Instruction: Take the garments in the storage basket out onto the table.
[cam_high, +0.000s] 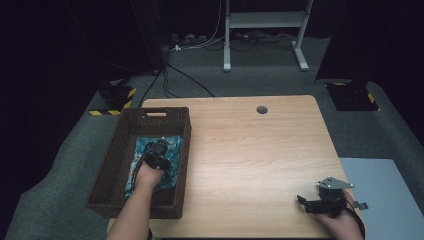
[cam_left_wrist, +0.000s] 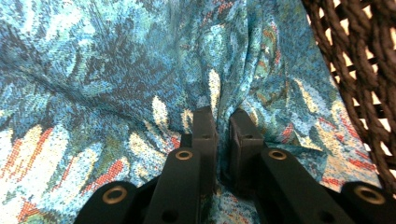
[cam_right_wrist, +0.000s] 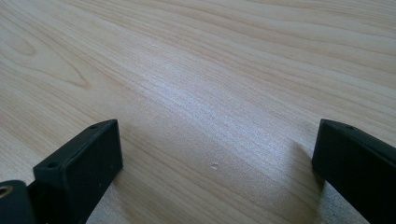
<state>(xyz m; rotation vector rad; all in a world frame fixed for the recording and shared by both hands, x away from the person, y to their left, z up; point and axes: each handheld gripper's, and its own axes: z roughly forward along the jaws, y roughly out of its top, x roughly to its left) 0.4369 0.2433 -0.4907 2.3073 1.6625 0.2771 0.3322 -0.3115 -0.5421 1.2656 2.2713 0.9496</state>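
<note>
A blue-green patterned cloth (cam_high: 172, 145) with orange and cream flecks lies crumpled in a dark woven basket (cam_high: 127, 122) at the table's left. My left gripper (cam_high: 156, 151) reaches down into the basket. In the left gripper view its jaws stand nearly together, left gripper (cam_left_wrist: 223, 122) shut on a raised fold of the cloth (cam_left_wrist: 116, 74). My right gripper (cam_high: 306, 202) rests low over the table near the front right corner. In the right gripper view the right gripper (cam_right_wrist: 217, 154) is open, with bare wood between its jaws.
The light wooden table (cam_high: 250, 150) has a small dark round cap (cam_high: 261, 109) near its far edge. The basket's woven wall (cam_left_wrist: 359, 60) stands close to the right of the left gripper. A grey board (cam_high: 385, 195) lies off the table's right. A white desk frame (cam_high: 265, 30) stands behind.
</note>
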